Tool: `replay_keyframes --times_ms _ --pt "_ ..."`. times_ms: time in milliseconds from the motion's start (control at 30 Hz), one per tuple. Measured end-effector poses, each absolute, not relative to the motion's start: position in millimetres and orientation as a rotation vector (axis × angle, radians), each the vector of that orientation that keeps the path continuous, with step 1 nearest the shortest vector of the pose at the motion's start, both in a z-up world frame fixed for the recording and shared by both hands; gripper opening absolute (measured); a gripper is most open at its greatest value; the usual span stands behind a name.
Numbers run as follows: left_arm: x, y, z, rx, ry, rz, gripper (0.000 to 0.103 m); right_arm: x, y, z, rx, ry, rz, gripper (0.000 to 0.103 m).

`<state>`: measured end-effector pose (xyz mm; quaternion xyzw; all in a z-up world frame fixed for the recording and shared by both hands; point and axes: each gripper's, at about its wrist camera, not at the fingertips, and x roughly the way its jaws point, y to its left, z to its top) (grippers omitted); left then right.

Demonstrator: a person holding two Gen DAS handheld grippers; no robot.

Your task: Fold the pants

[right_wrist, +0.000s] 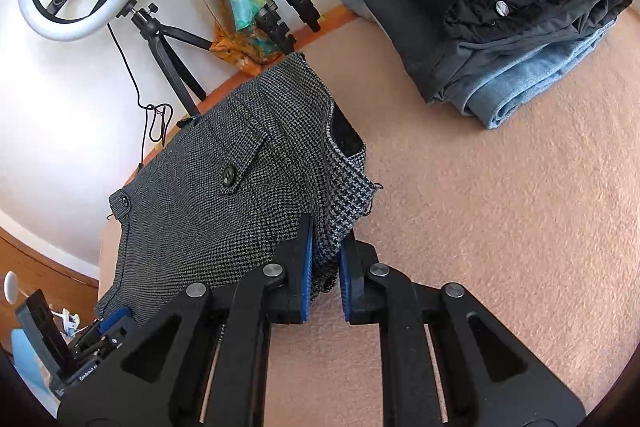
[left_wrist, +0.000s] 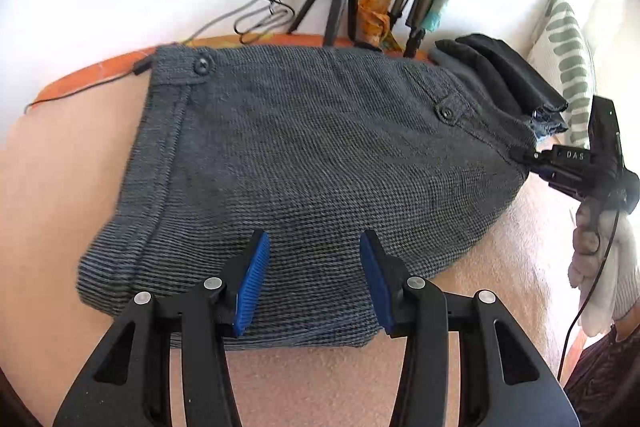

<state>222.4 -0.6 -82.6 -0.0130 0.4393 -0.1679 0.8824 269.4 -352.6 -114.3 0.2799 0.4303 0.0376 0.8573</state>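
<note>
Your grey houndstooth pants [left_wrist: 312, 155] lie folded on the pink blanket [right_wrist: 500, 227], waistband near its far edge. Your left claw [left_wrist: 314, 281] hovers spread above the near hem; your right claw [right_wrist: 325, 267] pinches a corner. Folded clothes [right_wrist: 500, 11] sit just beyond.

Pink blanket [right_wrist: 500, 227] bears checked pants [left_wrist: 320, 155], folded stack [right_wrist: 500, 7].

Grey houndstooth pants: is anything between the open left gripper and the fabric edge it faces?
Nothing visible. The left gripper hangs open directly over the grey houndstooth pants, with only cloth between its blue pads. The stack of folded dark clothes lies apart, beyond the right gripper, which pinches the pants' corner.
</note>
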Motion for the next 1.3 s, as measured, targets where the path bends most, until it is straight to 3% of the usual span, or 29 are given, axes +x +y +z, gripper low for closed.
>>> replay_keyframes --times_ms 100,267,533,633,800,867,967,1300 --pt "227.8 24.4 -74.5 -0.051 0.896 -0.286 0.045 266.0 -355.7 -110.4 0.591 0.898 0.100 0.021" --pt "238.5 58.3 -104.6 -0.146 0.999 -0.223 0.041 257.2 -362.8 -112.5 0.608 0.898 0.098 0.031" --pt "223.6 41.2 -88.2 0.027 0.900 -0.199 0.041 246.6 -376.1 -98.3 0.618 0.863 0.098 0.033" --pt "218.7 32.0 -66.7 0.025 0.834 -0.242 0.041 234.9 -382.5 -87.0 0.597 0.837 0.095 0.042" --pt "209.9 -21.0 -41.7 0.039 0.785 -0.429 0.056 209.0 -405.1 -72.1 0.656 0.817 0.081 0.047" --pt "206.7 -54.0 -40.4 0.092 0.783 -0.502 0.058 199.3 -415.4 -64.4 0.683 0.815 0.083 0.055" --pt "208.6 -105.2 -42.4 0.152 0.793 -0.589 0.059 187.5 -427.9 -46.5 0.683 0.791 0.089 0.060" --pt "222.8 -228.3 -56.6 0.329 0.809 -0.725 0.059 169.3 -456.6 -15.9 0.641 0.720 0.088 0.061"
